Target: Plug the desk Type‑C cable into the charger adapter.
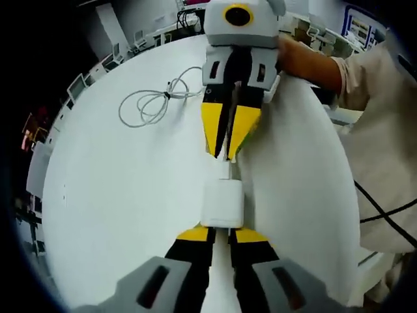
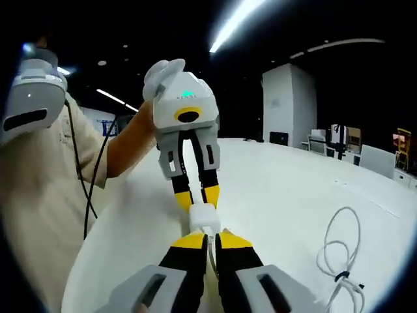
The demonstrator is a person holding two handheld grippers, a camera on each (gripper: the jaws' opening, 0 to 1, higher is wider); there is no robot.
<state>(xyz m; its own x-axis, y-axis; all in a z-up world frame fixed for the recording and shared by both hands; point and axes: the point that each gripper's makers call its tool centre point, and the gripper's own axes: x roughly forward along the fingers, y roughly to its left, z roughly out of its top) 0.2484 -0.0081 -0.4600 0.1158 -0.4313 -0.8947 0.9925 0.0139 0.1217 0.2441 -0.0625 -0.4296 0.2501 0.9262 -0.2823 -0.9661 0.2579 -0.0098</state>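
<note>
Left gripper (image 1: 221, 236) and right gripper (image 2: 210, 240) meet tip to tip, each with its fingers clamped.

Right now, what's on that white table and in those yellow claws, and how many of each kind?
Grippers: 2, the left gripper and the right gripper
Charger adapter: 1, white, held by the left gripper
Type-C cable: 1, white, coiled on the table, its plug end held by the right gripper at the adapter
Total: 4

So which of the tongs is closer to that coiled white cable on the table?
Right. The right tongs hold the cable's plug end, beside the coiled cable; the left tongs grip the adapter, farther away.
</note>
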